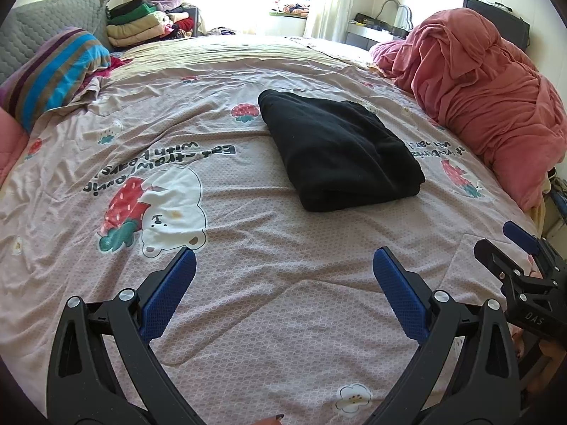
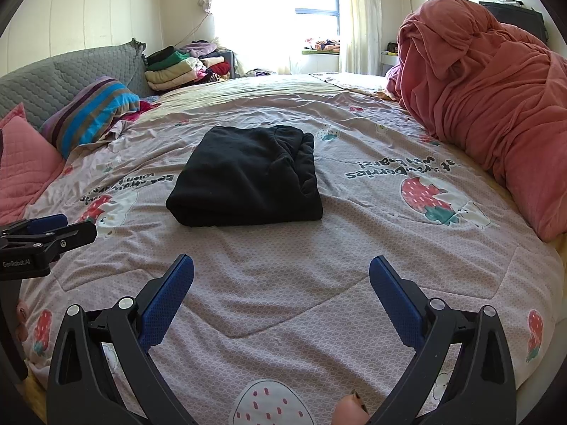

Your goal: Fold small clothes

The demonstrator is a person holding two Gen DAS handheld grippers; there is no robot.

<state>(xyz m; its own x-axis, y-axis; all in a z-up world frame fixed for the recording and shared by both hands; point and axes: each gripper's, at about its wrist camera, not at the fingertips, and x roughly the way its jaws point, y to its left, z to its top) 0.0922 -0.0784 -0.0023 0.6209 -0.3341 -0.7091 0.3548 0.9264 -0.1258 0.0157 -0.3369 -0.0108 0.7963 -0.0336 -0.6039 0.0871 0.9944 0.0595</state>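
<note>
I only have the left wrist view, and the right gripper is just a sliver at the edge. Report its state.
Observer: The right gripper is open. Its fingers are spread wide, with only bedspread between them.
Operator: Describe the right side of the black garment.
Observer: The right edge of the folded black garment shows stacked layers, slightly bunched at the far corner.
Operator: Check my gripper from outside.
Observer: The left gripper sits left of the garment and nearer than it, clearly apart from the cloth.
</note>
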